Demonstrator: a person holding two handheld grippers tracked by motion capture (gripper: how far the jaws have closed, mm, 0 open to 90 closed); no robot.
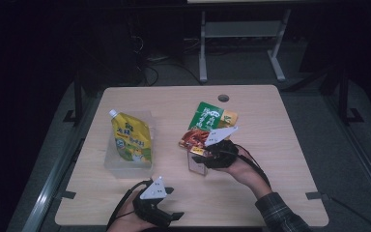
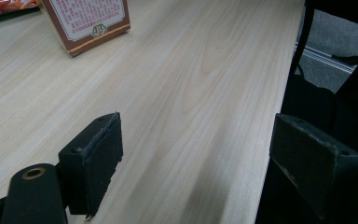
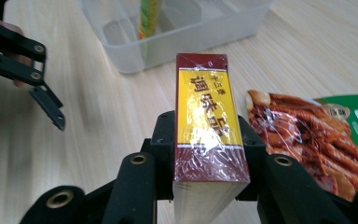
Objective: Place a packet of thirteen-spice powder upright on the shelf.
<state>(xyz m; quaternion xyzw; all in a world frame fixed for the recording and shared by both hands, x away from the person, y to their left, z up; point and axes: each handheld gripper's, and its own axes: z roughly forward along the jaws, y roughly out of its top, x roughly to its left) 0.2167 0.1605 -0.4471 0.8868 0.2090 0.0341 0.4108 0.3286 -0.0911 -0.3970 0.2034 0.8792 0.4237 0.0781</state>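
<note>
A red and yellow box (image 3: 207, 121) wrapped in clear film stands on the table, and my right gripper (image 3: 207, 128) is shut on its two sides. In the high view the box (image 1: 195, 163) is right of the table's middle, under my right gripper (image 1: 206, 157). My left gripper (image 1: 172, 203) rests near the front edge with its jaws wide open and nothing between them. In the left gripper view its fingertips (image 2: 98, 158) stand over bare wood, with the box (image 2: 86, 21) far off at the upper left.
A clear plastic container (image 1: 111, 162) at the left holds a yellow spouted pouch (image 1: 133, 140). A green and red snack bag (image 1: 207, 123) lies flat just behind the box. The table (image 1: 280, 145) has a cable hole (image 1: 223, 98) at the back.
</note>
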